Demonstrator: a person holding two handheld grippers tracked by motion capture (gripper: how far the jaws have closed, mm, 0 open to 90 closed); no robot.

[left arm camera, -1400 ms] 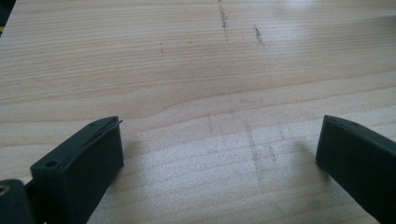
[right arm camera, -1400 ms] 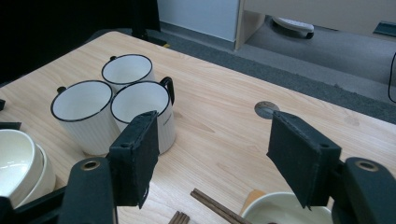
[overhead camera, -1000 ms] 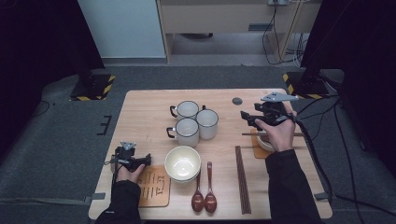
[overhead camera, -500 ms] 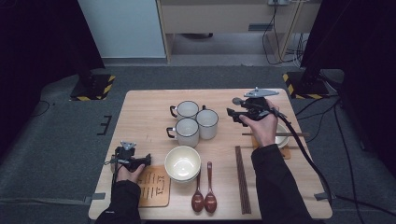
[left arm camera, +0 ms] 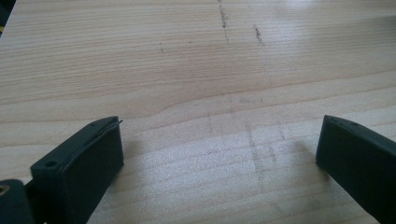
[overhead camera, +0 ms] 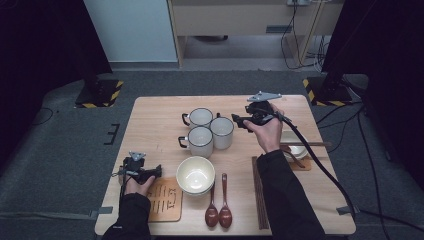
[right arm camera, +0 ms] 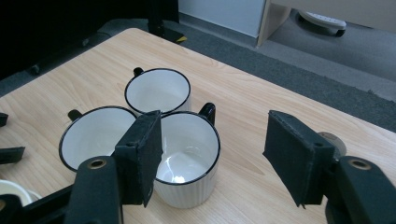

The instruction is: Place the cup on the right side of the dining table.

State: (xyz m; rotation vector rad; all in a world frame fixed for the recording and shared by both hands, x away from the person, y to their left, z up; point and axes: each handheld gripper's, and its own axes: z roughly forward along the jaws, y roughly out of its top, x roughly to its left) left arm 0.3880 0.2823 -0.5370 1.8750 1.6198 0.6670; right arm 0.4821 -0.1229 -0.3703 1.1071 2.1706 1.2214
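Note:
Three white mugs with black rims stand together at the table's middle: the back one (overhead camera: 201,117), the front left one (overhead camera: 201,140) and the right one (overhead camera: 222,131). My right gripper (overhead camera: 236,120) hovers just right of the right mug and points left at it, jaws open with nothing between them. In the right gripper view that mug (right arm camera: 187,154) sits low and left between the fingers of my right gripper (right arm camera: 215,149), with the two other mugs (right arm camera: 95,135) (right arm camera: 158,89) behind it. My left gripper (overhead camera: 157,171) rests on the table at front left, open over bare wood (left arm camera: 215,140).
A cream bowl (overhead camera: 195,174) sits in front of the mugs, beside a wooden coaster (overhead camera: 165,200). Two brown spoons (overhead camera: 218,212) and dark chopsticks (overhead camera: 259,192) lie near the front edge. At the right, a small bowl (overhead camera: 295,145) sits on another coaster with a stick across it.
My right hand has moved left and slightly down, from above the small bowl at the right to beside the right mug. The left hand has stayed put.

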